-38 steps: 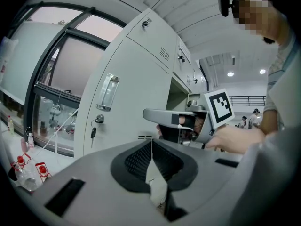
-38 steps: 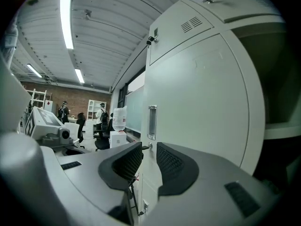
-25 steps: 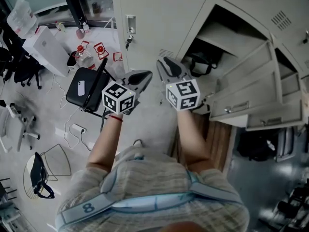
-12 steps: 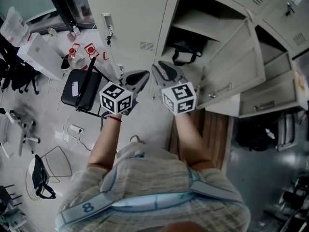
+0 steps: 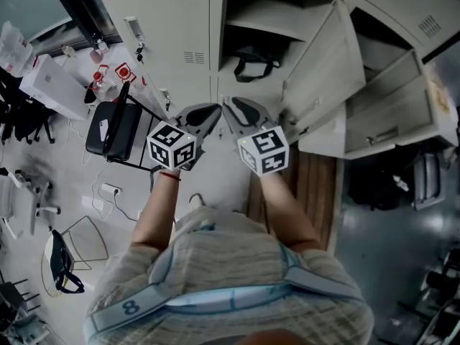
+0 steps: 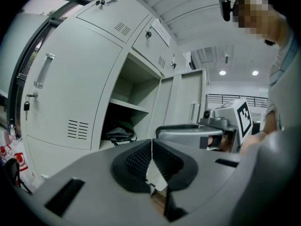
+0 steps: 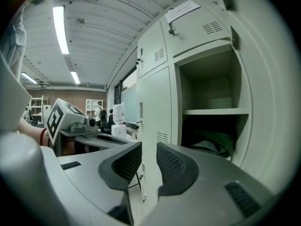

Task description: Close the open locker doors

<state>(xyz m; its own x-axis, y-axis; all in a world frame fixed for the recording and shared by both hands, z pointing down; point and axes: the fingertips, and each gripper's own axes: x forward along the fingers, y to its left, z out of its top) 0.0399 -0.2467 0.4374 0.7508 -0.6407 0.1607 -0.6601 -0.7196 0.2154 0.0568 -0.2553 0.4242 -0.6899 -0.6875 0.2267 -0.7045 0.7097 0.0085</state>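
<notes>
Your left gripper (image 5: 208, 113), at the centre of the head view, has its jaws pressed together with nothing between them. Your right gripper (image 5: 233, 108), just beside it, has its jaws a narrow gap apart and is also empty. Beyond them, at upper centre, a grey locker stands open with a dark bag (image 5: 251, 63) under its shelf. Its open door (image 5: 327, 60) swings out to the right. Another open door (image 5: 392, 103) stands at far right.

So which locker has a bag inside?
The open locker right of the closed door with keys; a dark bag sits under its shelf.
</notes>
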